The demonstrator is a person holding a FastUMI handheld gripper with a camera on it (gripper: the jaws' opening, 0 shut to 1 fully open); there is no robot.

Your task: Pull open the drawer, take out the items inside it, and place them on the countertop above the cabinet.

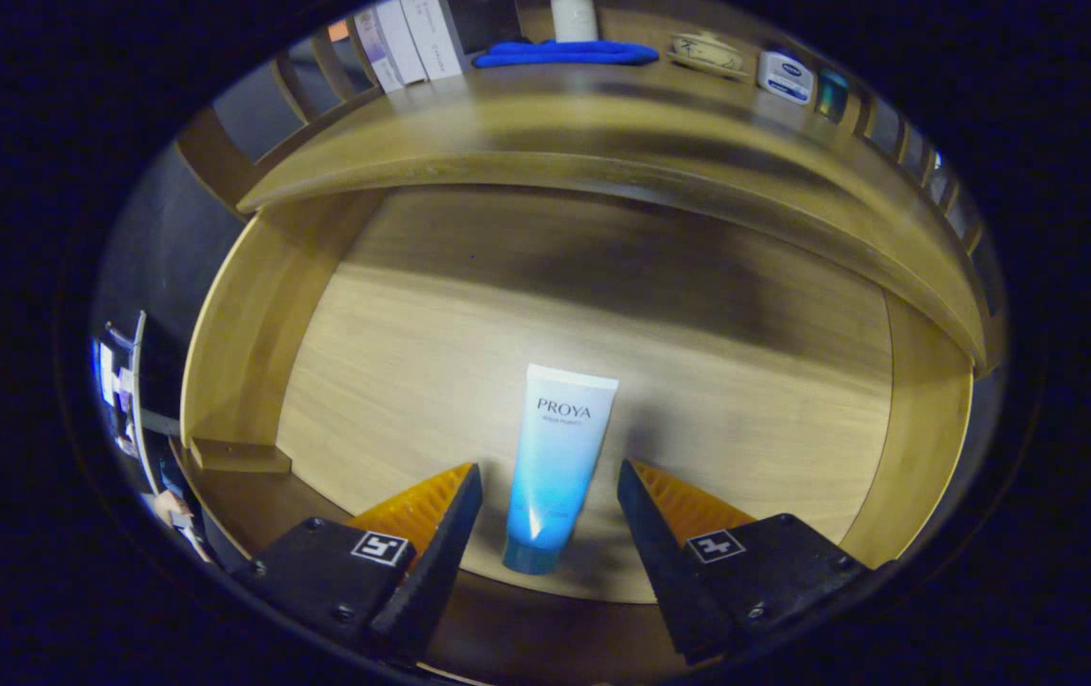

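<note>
The wooden drawer point(240, 333) stands pulled open below the countertop point(545, 124). On the drawer floor lies a blue-and-white tube point(553, 467), cap end toward me. My gripper point(549, 476) is open above the drawer, one finger on each side of the tube's lower half with a gap on both sides. Neither finger touches the tube.
On the countertop stand white boxes point(412, 38), a folded blue cloth point(564, 53), a white cylinder point(574, 17), a small lidded dish point(707, 52), a small white-and-blue jar point(783, 76) and a teal container point(831, 93). A slatted rail point(936, 171) edges the counter.
</note>
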